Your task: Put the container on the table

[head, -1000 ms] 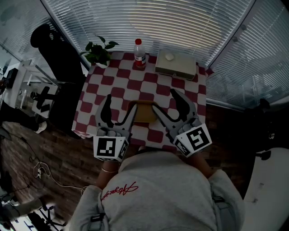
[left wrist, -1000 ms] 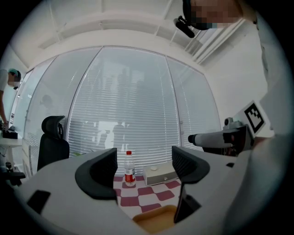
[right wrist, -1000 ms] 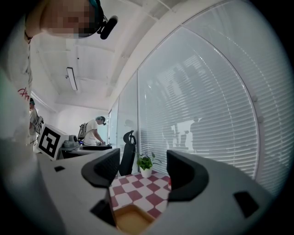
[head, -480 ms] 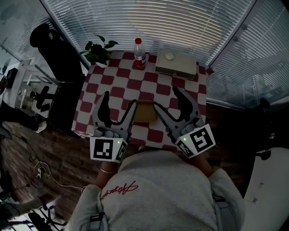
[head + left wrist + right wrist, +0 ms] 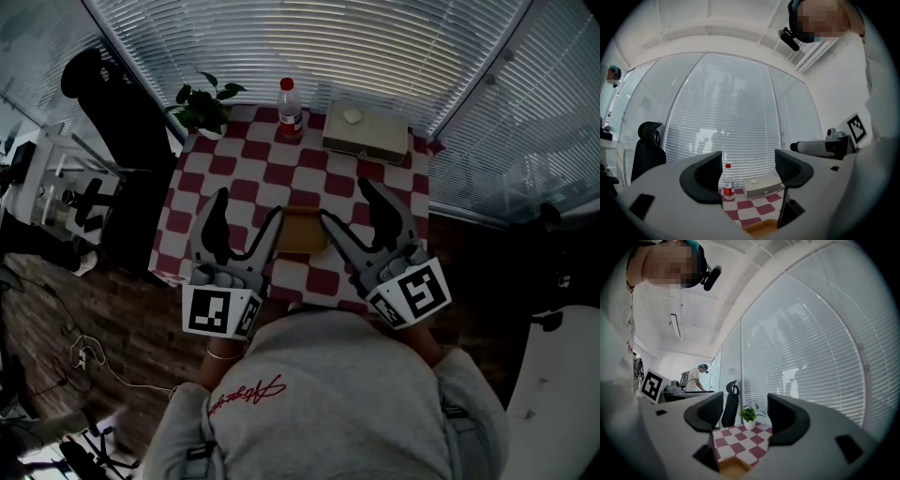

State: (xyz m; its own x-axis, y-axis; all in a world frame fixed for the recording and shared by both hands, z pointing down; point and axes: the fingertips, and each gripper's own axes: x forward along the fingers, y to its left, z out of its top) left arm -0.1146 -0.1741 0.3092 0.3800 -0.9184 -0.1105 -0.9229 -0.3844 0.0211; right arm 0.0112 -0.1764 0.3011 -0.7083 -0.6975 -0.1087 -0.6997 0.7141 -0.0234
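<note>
The tan, box-shaped wooden container [image 5: 302, 232] lies at the centre of the frame, over the near part of the red-and-white checked table [image 5: 234, 173]. The left gripper [image 5: 247, 214] and right gripper [image 5: 345, 204] flank it. Both spread their fingers wide with nothing between them, and each inner finger lies just beside a container side.

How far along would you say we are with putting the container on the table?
Looks done: the tan container is over the near part of the checkered table. In hand: it sits between the left hand-held gripper and right hand-held gripper, both with jaws apart and empty. Left: I cannot tell whether it rests on the table; the grippers remain beside it.
</note>
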